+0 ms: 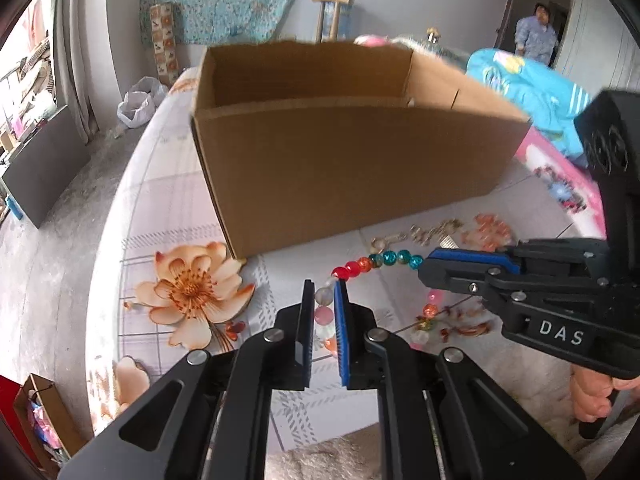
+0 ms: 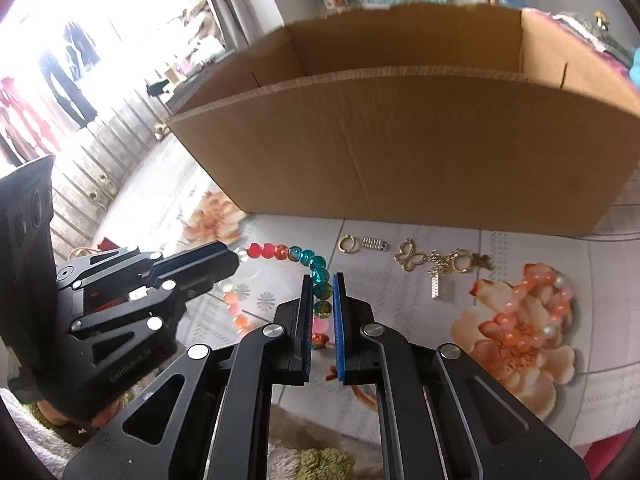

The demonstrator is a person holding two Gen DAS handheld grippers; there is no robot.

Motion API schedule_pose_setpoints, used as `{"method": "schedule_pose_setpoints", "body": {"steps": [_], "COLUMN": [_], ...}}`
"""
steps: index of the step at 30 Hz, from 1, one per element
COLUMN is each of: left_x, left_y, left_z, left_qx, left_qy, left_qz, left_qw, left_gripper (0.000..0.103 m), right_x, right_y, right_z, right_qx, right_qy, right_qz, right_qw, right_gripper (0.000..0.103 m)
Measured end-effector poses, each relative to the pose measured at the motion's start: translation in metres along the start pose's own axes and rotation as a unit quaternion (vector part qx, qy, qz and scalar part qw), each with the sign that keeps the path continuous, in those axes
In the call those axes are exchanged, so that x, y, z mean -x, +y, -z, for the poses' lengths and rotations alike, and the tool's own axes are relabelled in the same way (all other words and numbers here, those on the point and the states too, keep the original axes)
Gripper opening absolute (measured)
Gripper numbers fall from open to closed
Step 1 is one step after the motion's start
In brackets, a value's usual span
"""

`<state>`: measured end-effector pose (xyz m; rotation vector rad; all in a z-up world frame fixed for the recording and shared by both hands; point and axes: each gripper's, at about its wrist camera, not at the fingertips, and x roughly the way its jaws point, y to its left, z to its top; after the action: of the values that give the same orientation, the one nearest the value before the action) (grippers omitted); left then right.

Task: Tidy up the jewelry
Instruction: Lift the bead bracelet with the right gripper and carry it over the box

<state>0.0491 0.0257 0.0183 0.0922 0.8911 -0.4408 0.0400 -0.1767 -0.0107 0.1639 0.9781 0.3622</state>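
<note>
A string of coloured beads [image 1: 362, 266] in red, teal, pink and clear hangs between both grippers above the flowered tablecloth. My left gripper [image 1: 325, 292] is shut on its pale beads. My right gripper [image 2: 322, 290] is shut on its teal beads [image 2: 320, 276]; it shows from the side in the left wrist view [image 1: 430, 266]. An open brown cardboard box [image 1: 352, 160] stands just behind, and also shows in the right wrist view [image 2: 400, 160]. Gold jewelry lies in front of it: a ring [image 2: 347, 245], a spring piece [image 2: 375, 245], a butterfly chain [image 2: 440, 262]. An orange bead bracelet [image 2: 536, 312] lies to the right.
The table [image 1: 160, 200] has a rounded edge at left with floor below. A blue and pink cloth heap [image 1: 532, 92] lies right of the box. A person [image 1: 536, 32] stands in a far doorway. A fuzzy mat [image 2: 320, 464] lies at the near edge.
</note>
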Motion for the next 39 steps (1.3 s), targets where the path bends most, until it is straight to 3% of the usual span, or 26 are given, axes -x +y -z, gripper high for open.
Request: {"method": "schedule_pose_setpoints", "body": {"steps": [8, 15, 20, 24, 27, 32, 39], "left_x": [0.062, 0.110, 0.111, 0.088, 0.063, 0.028, -0.009], "left_y": [-0.008, -0.015, -0.014, -0.004, 0.010, 0.033, 0.043], "left_z": [-0.023, -0.075, -0.109, -0.133, -0.141, -0.136, -0.131], "left_qx": [-0.015, -0.063, -0.080, -0.081, -0.068, -0.035, -0.034], "left_qy": [-0.083, -0.185, -0.218, -0.210, -0.184, -0.133, -0.095], "left_qz": [0.029, 0.041, 0.029, 0.014, 0.008, 0.004, -0.020], "left_qw": [0.9960, 0.9798, 0.9722, 0.9742, 0.9805, 0.9905, 0.9947], "left_gripper": [0.009, 0.009, 0.009, 0.009, 0.009, 0.009, 0.010], "right_x": [0.058, 0.094, 0.090, 0.064, 0.045, 0.008, -0.027], "right_y": [0.006, 0.021, 0.021, 0.015, 0.014, 0.009, 0.012], "right_z": [-0.012, -0.051, -0.090, -0.113, -0.123, -0.126, -0.133], "right_qx": [0.021, 0.049, 0.060, 0.057, 0.052, 0.042, 0.034], "right_qy": [-0.075, -0.143, -0.161, -0.145, -0.124, -0.072, -0.018], "right_qz": [-0.006, -0.020, -0.021, -0.019, -0.019, -0.023, -0.016], "right_qw": [0.997, 0.988, 0.985, 0.988, 0.991, 0.996, 0.999], "right_gripper": [0.007, 0.007, 0.007, 0.007, 0.007, 0.007, 0.009]}}
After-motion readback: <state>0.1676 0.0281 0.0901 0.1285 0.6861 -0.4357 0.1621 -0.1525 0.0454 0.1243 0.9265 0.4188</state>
